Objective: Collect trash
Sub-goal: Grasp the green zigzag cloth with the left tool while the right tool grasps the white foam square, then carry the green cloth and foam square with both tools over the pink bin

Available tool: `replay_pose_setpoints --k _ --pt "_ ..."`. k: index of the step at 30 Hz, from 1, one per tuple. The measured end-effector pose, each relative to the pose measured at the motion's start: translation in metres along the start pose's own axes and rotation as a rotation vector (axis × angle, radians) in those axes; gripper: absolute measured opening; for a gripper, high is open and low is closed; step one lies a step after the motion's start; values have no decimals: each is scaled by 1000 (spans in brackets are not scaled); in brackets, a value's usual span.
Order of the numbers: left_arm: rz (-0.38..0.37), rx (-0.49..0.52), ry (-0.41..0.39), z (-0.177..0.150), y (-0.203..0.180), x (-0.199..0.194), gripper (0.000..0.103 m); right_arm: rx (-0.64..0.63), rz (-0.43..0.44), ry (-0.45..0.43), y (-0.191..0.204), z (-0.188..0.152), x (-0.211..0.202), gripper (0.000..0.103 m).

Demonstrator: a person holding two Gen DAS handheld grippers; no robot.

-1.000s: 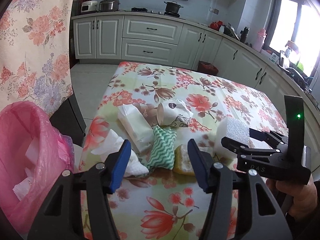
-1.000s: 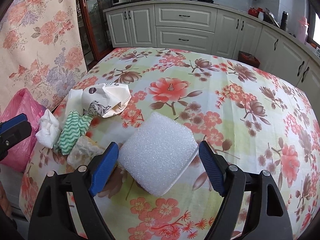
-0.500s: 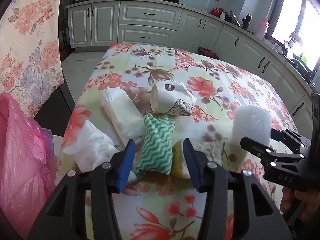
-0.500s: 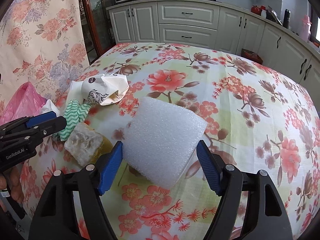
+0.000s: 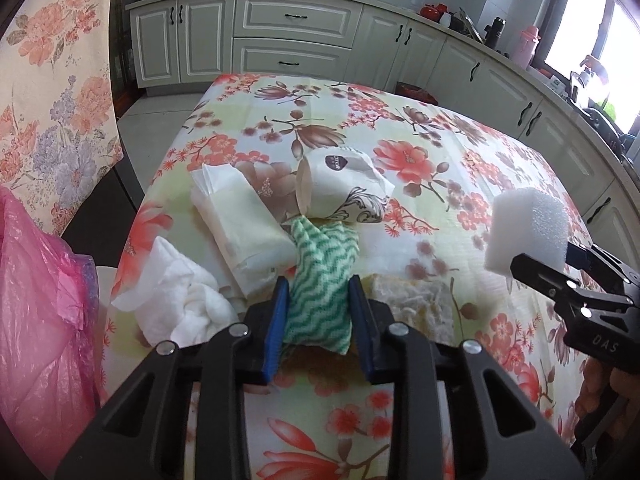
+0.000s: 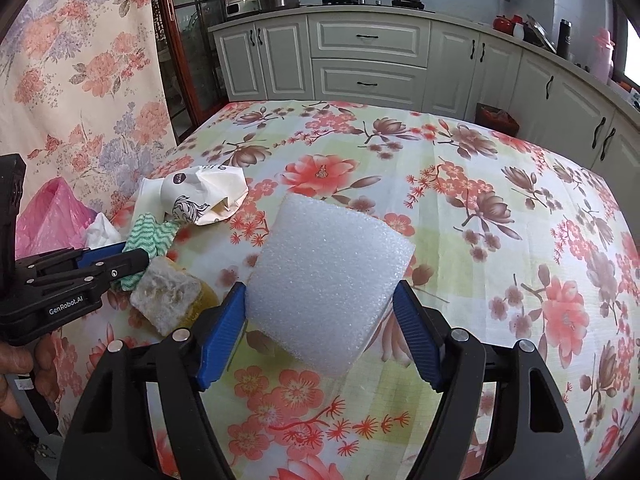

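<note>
Pinching the cloth (image 5: 320,296) in my left claw (image 5: 320,312) at the table's near-left edge; right claw (image 6: 320,312) clamps the foam (image 6: 328,292). Bag (image 5: 36,312) lies left, nearer my left claw.

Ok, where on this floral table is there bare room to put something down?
Free: the far half of the floral tablecloth, beyond the crumpled paper cup, and its right side. Crowded: the near left corner, with the green zigzag cloth, tissue pack and crumpled tissue.
</note>
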State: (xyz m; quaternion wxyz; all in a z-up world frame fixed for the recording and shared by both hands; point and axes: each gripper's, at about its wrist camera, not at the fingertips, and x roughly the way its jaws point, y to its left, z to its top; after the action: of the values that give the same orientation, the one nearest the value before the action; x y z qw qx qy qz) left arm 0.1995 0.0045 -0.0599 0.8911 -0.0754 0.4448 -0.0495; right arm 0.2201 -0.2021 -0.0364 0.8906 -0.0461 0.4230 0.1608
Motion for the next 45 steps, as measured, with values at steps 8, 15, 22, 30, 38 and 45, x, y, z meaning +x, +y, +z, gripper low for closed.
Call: replay_pose_setpoints --k 8,15,22,30,38,45 --pt "-37 -9 -59 4 -3 -28 29 6 -4 -27 -4 2 -13 70" --pt "-18 -19 -103 8 1 -52 29 6 -7 -48 -3 4 -24 70" --pt "11 -41 -163 11 14 -81 30 2 -6 -75 1 7 -36 70" --pt "50 -69 -217 12 37 -114 30 -9 -1 -102 8 13 -49 70" --pt "83 -108 -264 8 64 -143 30 -27 9 -122 20 21 -58 70" --pt "125 -137 -294 3 87 -164 30 -51 30 -136 39 29 -62 70"
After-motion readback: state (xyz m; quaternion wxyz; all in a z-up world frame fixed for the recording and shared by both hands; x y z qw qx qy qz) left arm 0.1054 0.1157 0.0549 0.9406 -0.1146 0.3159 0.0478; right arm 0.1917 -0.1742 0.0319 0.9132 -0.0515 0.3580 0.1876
